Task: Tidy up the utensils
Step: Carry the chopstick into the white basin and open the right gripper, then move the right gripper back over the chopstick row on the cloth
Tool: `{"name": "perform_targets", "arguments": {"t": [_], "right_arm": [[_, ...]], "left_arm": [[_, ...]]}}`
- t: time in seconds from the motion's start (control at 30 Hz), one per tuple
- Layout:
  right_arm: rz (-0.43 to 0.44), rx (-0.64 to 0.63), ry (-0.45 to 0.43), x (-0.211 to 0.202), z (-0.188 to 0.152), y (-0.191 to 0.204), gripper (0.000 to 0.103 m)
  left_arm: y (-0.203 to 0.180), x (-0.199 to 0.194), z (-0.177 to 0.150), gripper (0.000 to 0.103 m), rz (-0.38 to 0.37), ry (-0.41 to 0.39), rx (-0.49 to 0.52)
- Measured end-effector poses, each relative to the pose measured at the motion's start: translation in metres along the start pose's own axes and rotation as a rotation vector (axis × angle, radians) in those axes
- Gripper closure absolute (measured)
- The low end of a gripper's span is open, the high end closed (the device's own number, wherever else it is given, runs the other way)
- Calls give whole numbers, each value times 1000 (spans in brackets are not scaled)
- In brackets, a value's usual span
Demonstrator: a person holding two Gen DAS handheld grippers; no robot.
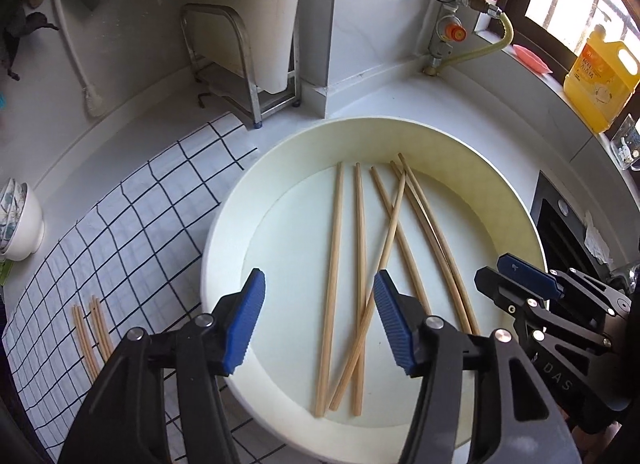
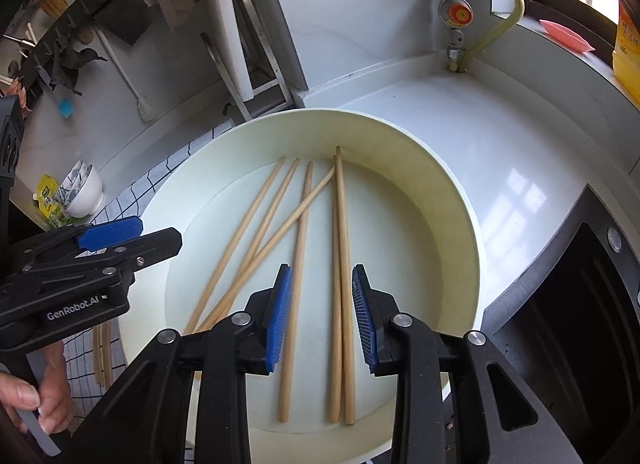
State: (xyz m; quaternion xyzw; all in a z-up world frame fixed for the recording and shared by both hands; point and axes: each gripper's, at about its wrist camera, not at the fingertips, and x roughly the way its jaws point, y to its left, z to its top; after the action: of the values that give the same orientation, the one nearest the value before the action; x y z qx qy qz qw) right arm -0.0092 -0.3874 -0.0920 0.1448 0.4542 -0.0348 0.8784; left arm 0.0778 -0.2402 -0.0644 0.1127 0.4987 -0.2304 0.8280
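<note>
Both hand-held grippers open over the basin of chopsticks.

I have the left hand-held gripper [image 1: 320,296] hovering above the cream basin [image 1: 280,168], its blue pads apart and gripping nothing. My right hand-held gripper [image 2: 322,288] has its jaws apart too, straddling a pair of chopsticks [image 2: 342,264] without pressing them. Six wooden chopsticks [image 1: 360,244] lie loose in the basin, two crossing. A few more chopsticks [image 1: 94,328] rest on the checked cloth [image 1: 160,204] on the counter [image 1: 460,104].
</note>
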Motion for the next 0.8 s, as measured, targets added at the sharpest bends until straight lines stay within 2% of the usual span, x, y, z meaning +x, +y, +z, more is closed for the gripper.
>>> {"name": "perform_targets", "arguments": {"t": [0.47, 0.8], "right_arm": [[-2, -56, -66, -44, -3, 39, 66], [28, -140, -57, -47, -11, 91, 64]], "left_arm": [[30, -53, -21, 44, 3, -58, -32], [75, -86, -47, 42, 25, -94, -95]]}}
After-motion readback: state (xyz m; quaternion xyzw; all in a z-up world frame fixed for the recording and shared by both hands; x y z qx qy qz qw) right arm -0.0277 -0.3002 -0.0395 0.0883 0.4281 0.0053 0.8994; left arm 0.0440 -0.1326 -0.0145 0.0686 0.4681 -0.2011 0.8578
